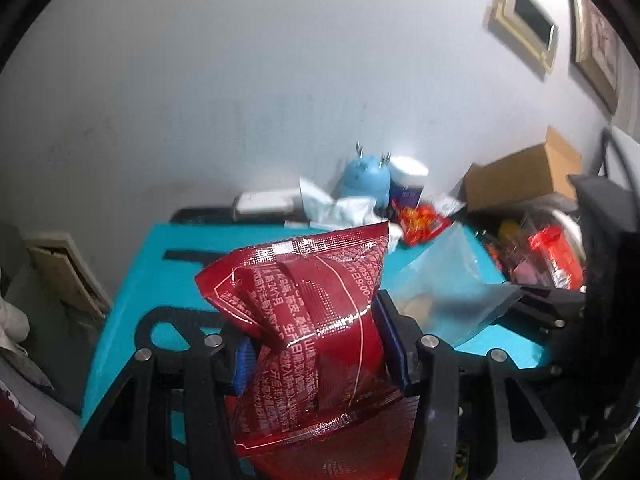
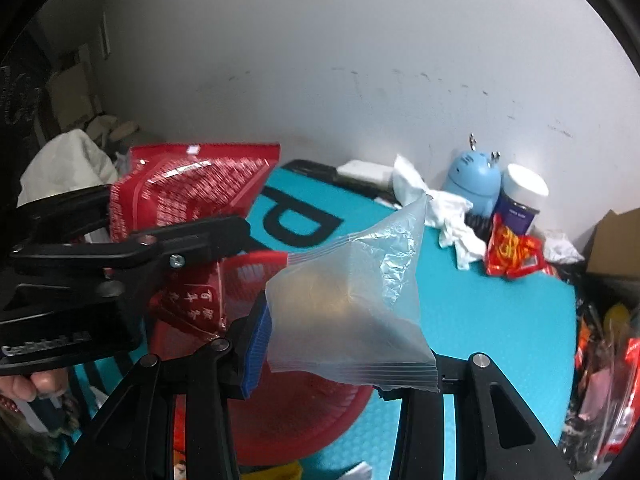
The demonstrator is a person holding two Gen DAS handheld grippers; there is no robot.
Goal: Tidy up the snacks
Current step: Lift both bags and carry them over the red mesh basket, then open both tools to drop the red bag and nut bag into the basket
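A red snack packet (image 1: 312, 320) with white print stands upright between the blue pads of my left gripper (image 1: 320, 352), which is shut on it. My right gripper (image 2: 348, 360) is shut on a translucent plastic bag (image 2: 352, 296) with something pale inside. In the right wrist view the left gripper (image 2: 176, 212) hangs at the left with the red packet (image 2: 192, 188), above a red mesh basket (image 2: 300, 420) on the teal mat (image 2: 480, 320). The translucent bag (image 1: 444, 288) also shows at the right of the left wrist view. Both packets are held off the table.
At the back of the mat stand a blue toy figure (image 2: 476, 180), a white-lidded jar (image 2: 522, 196), crumpled white tissue (image 2: 452, 216) and a red-yellow snack packet (image 2: 512, 252). A cardboard box (image 1: 520, 176) and a clear bin of snacks (image 1: 540, 256) sit at the right.
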